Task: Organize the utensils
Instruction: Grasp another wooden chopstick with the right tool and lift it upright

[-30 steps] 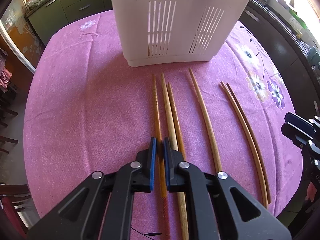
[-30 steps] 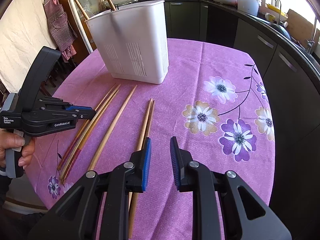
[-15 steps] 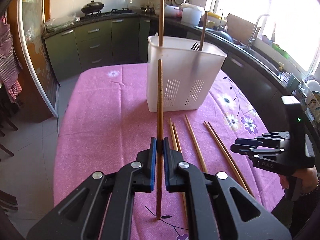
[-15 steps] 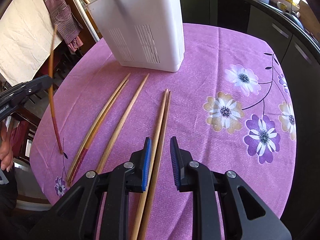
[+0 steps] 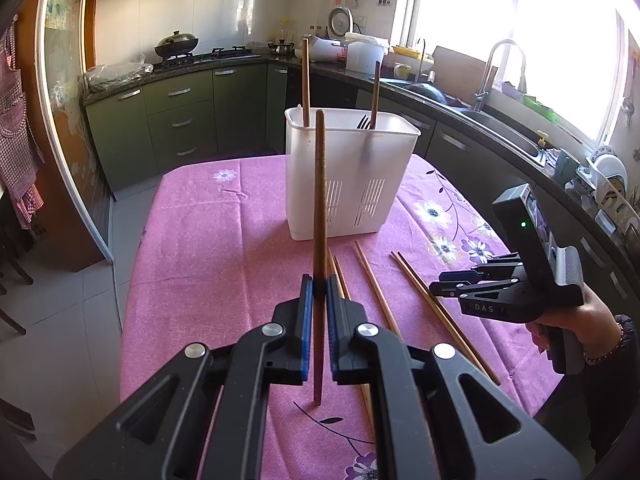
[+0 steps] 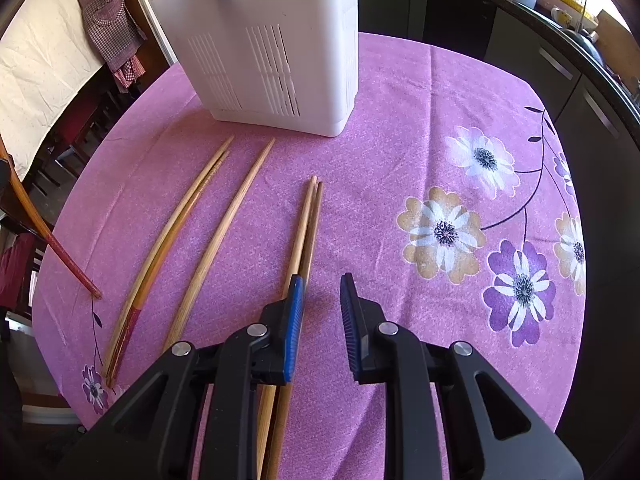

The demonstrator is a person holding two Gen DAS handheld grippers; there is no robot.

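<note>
L gripper (image 5: 316,292) pinching one brown chopstick (image 5: 319,208) upright, lower tip just above pink tablecloth (image 5: 208,240). R gripper (image 6: 322,300) spread, nothing btwn pads, hovering beside a chopstick pair (image 6: 306,232). Three more chopsticks (image 6: 188,236) flat further left. Beyond: white utensil holder (image 5: 352,176) w/ two sticks and a fork inside.

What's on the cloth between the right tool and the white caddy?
In the right wrist view, a pair of chopsticks runs from beside the right tool toward the white caddy, stopping short; beyond their tips only pink tablecloth.
</note>
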